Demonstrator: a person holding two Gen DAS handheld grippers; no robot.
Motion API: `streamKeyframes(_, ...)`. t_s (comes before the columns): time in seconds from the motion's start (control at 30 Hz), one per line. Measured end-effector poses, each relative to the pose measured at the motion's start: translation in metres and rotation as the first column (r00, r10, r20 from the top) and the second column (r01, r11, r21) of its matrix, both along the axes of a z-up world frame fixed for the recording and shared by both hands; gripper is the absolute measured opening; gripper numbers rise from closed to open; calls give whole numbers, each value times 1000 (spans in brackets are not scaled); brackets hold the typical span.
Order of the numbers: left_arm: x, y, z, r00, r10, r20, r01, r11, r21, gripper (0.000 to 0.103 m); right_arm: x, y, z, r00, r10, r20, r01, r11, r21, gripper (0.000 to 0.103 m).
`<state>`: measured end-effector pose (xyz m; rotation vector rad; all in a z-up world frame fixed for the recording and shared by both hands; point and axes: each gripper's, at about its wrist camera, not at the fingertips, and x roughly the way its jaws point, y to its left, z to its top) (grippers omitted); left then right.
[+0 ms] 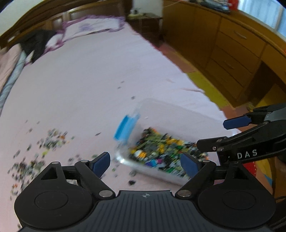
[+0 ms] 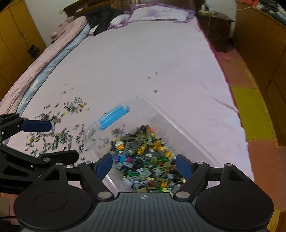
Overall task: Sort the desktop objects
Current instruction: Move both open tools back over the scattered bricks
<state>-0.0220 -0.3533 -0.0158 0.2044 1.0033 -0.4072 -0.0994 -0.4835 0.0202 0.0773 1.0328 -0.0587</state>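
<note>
A clear plastic bin (image 1: 180,108) (image 2: 161,114) with a blue latch (image 1: 125,127) (image 2: 115,114) lies on a pink bed sheet. It holds a heap of small coloured bricks (image 1: 160,151) (image 2: 143,160). More loose bricks (image 1: 51,141) (image 2: 59,125) are scattered on the sheet left of the bin. My left gripper (image 1: 145,160) (image 2: 53,141) hovers open over the bin's near left corner, nothing between its fingers. My right gripper (image 2: 143,164) (image 1: 223,133) hangs open above the heap in the bin, also holding nothing.
A few stray bricks (image 2: 154,91) lie beyond the bin. A pillow (image 2: 160,13) and a black garment (image 2: 101,19) sit at the bed's head. Wooden drawers (image 1: 237,53) and yellow floor mats (image 2: 250,114) run along the bed's right side.
</note>
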Motion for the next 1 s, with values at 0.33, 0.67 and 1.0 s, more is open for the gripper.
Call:
streamKeyframes(0.33, -15, 97, -5, 967, 254, -40, -253, 967, 15, 90, 24, 67, -11, 990, 130, -55, -131, 991, -5, 83)
streamKeyframes(0.67, -5, 218, -28, 927, 356, -115, -359, 933, -7, 91, 43, 146, -28, 986, 110, -122, -119, 990, -69, 83)
streamKeyframes(1.0, 13, 359, -66, 910, 392, -139, -384, 920, 78, 91, 65, 286, -61, 974, 166, -151, -188, 971, -145, 83)
